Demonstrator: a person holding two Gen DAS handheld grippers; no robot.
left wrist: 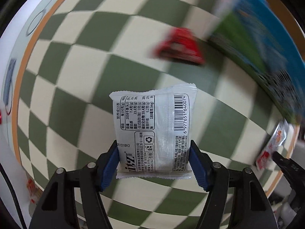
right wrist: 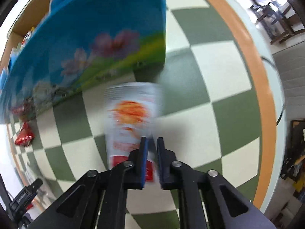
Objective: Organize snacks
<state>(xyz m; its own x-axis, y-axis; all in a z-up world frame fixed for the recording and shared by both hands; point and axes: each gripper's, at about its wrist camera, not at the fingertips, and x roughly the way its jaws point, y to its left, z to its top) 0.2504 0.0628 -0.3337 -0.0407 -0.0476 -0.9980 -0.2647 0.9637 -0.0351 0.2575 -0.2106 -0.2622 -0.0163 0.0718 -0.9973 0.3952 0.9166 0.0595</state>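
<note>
My left gripper (left wrist: 153, 148) is shut on a silver-white snack packet (left wrist: 154, 126), back side up with its barcode showing, held above the checkered cloth. My right gripper (right wrist: 151, 143) is shut on the edge of a white packet with orange and red print (right wrist: 131, 122), blurred by motion. That packet and the right gripper also show at the right edge of the left wrist view (left wrist: 270, 147). A red snack packet lies on the cloth (left wrist: 181, 45), also in the right wrist view (right wrist: 24, 134). A blue box with flower print (right wrist: 91, 43) stands close by, seen too in the left wrist view (left wrist: 263, 43).
The table has a green-and-cream checkered cloth (left wrist: 85, 72) with an orange border (right wrist: 255, 61). More packets sit inside the blue box at its far end (right wrist: 28, 35). Furniture stands beyond the table edge at upper right (right wrist: 274, 13).
</note>
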